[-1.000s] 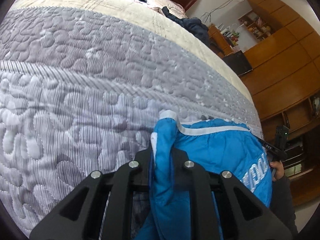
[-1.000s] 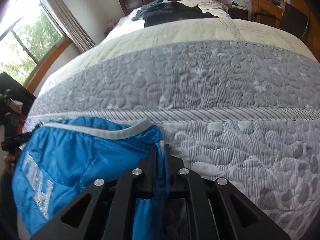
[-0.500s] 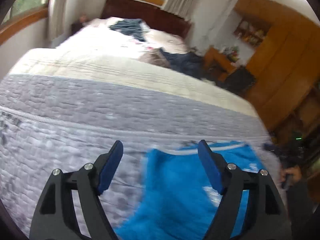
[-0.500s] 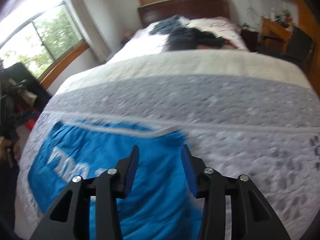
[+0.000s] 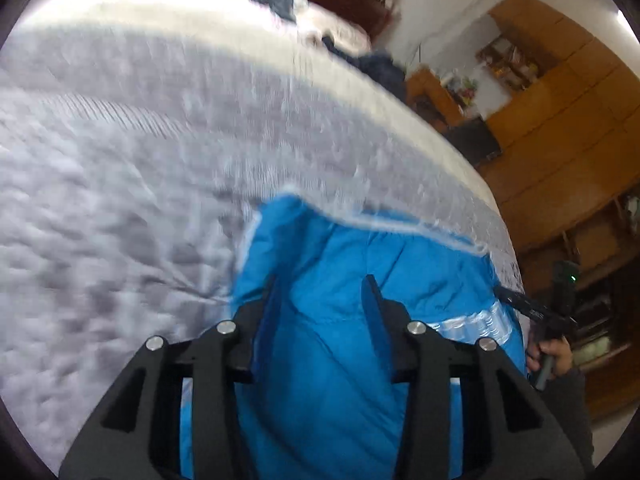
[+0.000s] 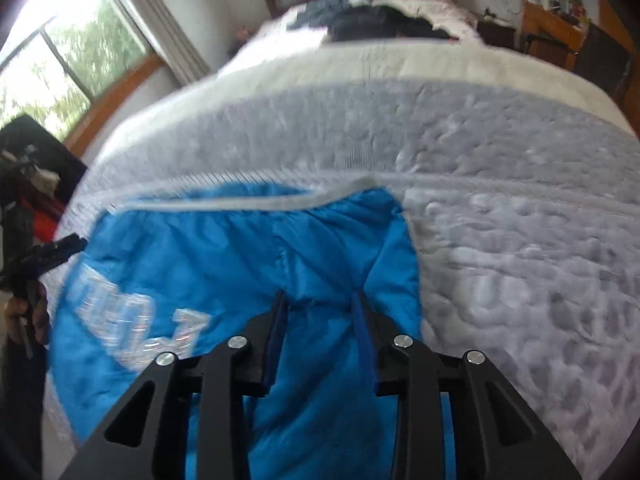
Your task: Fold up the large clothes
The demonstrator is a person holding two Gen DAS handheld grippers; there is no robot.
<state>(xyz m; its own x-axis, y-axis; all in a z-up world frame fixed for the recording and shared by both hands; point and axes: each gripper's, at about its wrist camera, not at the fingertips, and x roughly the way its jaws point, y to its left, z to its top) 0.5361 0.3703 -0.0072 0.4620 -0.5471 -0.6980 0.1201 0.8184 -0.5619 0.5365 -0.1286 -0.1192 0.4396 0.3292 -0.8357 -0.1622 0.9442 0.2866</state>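
A grey quilted bed (image 6: 500, 168) carried dark clothes (image 6: 372, 16) at its head and, at its near edge, a blue garment (image 6: 248, 264) with white trim lying flat. Its white lettering (image 6: 132, 320) was too blurred to read. The left gripper (image 5: 322, 304) and right gripper (image 6: 320, 312) hung over it, both released and gripping nothing

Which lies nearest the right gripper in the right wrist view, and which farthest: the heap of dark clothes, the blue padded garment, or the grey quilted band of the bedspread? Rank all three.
1. Blue padded garment: directly under the right gripper, spread left.
2. Grey quilted band of the bedspread: beyond the garment, across mid-bed.
3. Heap of dark clothes: at the headboard end.
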